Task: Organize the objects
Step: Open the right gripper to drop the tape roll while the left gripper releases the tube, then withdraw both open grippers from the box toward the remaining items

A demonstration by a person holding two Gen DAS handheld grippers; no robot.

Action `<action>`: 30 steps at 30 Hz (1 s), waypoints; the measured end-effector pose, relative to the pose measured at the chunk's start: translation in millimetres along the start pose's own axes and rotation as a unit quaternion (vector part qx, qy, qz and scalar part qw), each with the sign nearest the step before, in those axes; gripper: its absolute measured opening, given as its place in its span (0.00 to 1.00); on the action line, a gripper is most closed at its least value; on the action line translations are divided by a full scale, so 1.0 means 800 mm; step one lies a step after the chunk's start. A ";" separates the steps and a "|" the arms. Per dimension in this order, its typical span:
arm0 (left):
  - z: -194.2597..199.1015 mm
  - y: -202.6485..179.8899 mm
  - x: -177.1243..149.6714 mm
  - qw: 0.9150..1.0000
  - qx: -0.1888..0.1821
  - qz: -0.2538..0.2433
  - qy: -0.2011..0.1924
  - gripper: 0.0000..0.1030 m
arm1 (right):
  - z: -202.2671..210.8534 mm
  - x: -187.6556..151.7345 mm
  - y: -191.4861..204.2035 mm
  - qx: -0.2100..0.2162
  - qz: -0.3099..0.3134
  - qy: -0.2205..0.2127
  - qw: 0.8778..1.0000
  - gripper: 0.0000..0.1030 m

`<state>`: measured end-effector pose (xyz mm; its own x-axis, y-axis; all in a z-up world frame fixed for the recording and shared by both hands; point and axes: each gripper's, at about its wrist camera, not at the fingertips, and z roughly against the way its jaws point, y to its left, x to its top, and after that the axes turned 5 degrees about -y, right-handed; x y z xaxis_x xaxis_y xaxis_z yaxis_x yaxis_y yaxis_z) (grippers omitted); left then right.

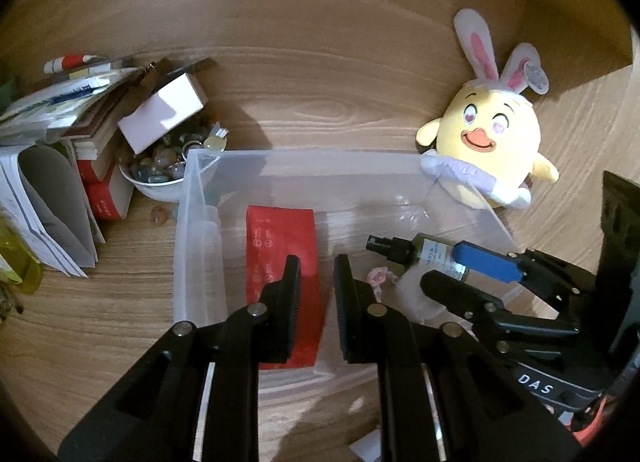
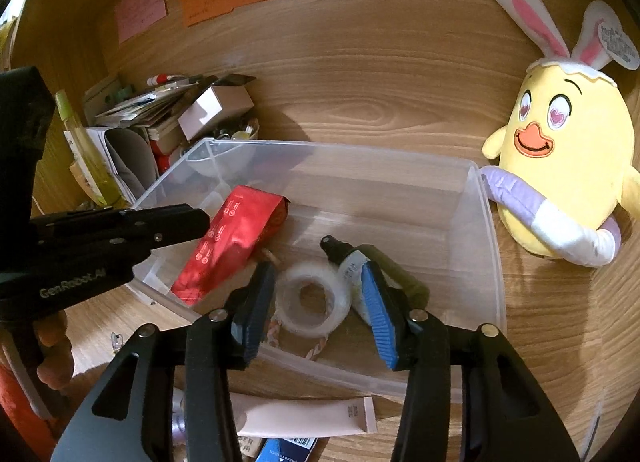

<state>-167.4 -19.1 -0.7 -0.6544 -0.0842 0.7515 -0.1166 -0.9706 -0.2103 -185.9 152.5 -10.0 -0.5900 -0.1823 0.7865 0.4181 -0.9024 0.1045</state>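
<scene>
Clear plastic bin (image 2: 486, 222) sitting centre on wood desk (image 1: 320, 82). Red pouch (image 2: 232, 240) lying inside at 9 o'clock, tape roll (image 2: 308, 302) mid, spray bottle (image 2: 356, 262) at 3. L gripper (image 1: 316, 294) hovering over pouch, fingers clenched, nothing btwn. R gripper (image 2: 316, 302) released, straddling roll, bottle leaning against blue pad. Plush chick (image 2: 560, 166) sitting outside at 2.

Red pouch (image 2: 230, 240), yellow plush chick (image 2: 560, 166)

bin (image 2: 486, 222): pouch (image 2: 232, 238) left, tape roll (image 2: 308, 302) middle, spray bottle (image 2: 360, 262) right | plush toy (image 2: 560, 158) beside bin's right wall
</scene>
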 end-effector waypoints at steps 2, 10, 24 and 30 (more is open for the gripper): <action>0.007 -0.003 0.001 1.000 -0.003 -0.002 -0.003 0.18 | 0.002 0.000 0.000 0.005 0.000 0.002 1.000 0.42; 0.050 -0.013 -0.001 0.999 0.006 -0.016 -0.031 0.54 | 0.034 0.005 0.007 0.006 0.008 -0.027 1.000 0.59; 0.096 -0.011 -0.034 0.999 0.006 -0.019 -0.040 0.74 | 0.081 -0.018 -0.009 -0.017 -0.009 -0.031 0.999 0.68; 0.088 -0.017 -0.066 1.000 -0.006 -0.018 -0.009 0.74 | 0.084 -0.047 -0.012 -0.034 -0.008 -0.012 0.999 0.68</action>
<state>-78.7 -17.2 7.0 -0.6367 -0.0538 0.7693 -0.1481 -0.9705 -0.1904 -121.5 194.5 0.4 -0.5790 -0.1586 0.7998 0.3602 -0.9297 0.0764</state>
